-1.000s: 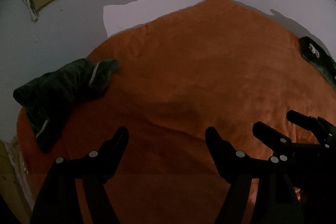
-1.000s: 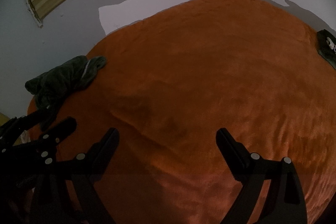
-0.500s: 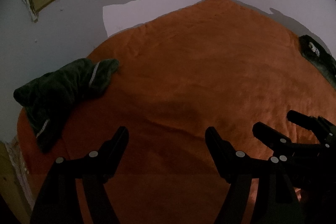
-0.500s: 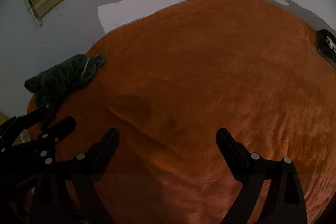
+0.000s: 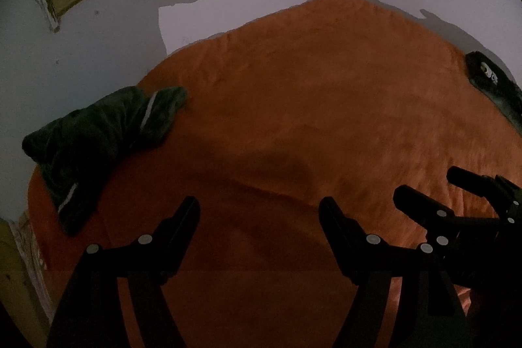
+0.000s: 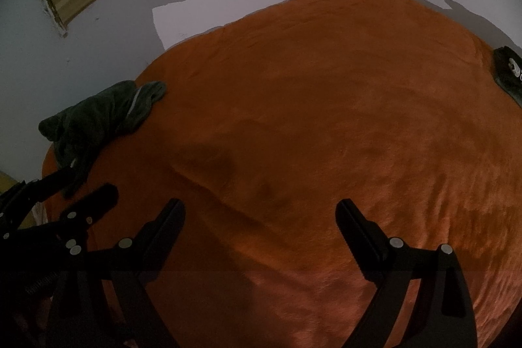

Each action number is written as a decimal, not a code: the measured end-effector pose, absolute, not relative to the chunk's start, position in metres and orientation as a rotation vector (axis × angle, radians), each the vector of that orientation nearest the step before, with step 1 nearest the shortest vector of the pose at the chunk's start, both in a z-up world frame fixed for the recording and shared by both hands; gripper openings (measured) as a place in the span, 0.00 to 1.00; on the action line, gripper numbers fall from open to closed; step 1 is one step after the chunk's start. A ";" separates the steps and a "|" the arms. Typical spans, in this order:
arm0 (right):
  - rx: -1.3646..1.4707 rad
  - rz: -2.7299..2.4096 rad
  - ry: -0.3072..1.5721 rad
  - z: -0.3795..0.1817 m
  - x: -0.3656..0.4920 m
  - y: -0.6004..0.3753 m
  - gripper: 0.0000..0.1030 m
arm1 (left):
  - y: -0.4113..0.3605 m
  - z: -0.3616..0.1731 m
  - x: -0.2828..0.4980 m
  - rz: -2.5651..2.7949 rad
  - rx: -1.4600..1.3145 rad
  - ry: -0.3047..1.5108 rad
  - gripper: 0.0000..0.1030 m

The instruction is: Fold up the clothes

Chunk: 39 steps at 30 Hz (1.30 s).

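An orange blanket [image 5: 293, 126] covers the bed, and nothing lies on its middle. The crumpled dark green garment [image 5: 98, 132] sits at ten o'clock by the bed's edge; a second dark garment [image 5: 489, 80] lies at two o'clock. Left gripper [image 5: 259, 211] and right gripper [image 6: 259, 214] hover side by side, fingers apart and empty. Judged best: reach for the green garment, pinch an outer hem rather than the bunched centre, and drag it to the open middle before spreading.
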State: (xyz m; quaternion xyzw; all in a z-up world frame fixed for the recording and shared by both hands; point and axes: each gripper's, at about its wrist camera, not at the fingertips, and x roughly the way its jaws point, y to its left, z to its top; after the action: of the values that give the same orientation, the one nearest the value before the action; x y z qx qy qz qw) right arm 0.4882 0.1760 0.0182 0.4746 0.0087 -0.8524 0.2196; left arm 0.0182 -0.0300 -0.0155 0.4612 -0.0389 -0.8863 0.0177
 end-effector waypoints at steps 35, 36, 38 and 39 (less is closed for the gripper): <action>1.289 -2.238 -0.067 0.029 0.496 0.201 0.90 | -0.057 -0.002 0.080 -2.649 1.370 0.036 0.74; 1.292 -2.235 -0.074 0.029 0.495 0.203 0.90 | -0.058 -0.001 0.080 -2.644 1.376 0.045 0.74; 1.299 -2.229 -0.089 0.029 0.493 0.206 0.90 | -0.062 -0.001 0.081 -2.637 1.373 0.045 0.74; 1.301 -2.230 -0.092 0.029 0.493 0.207 0.90 | -0.064 -0.001 0.081 -2.634 1.371 0.045 0.74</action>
State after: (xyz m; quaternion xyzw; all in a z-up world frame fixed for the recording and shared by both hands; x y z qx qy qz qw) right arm 0.4928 0.2071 0.0288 0.4841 -0.0343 -0.8298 0.2754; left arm 0.0810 -0.0636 -0.0006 0.4599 0.0150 -0.8837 0.0860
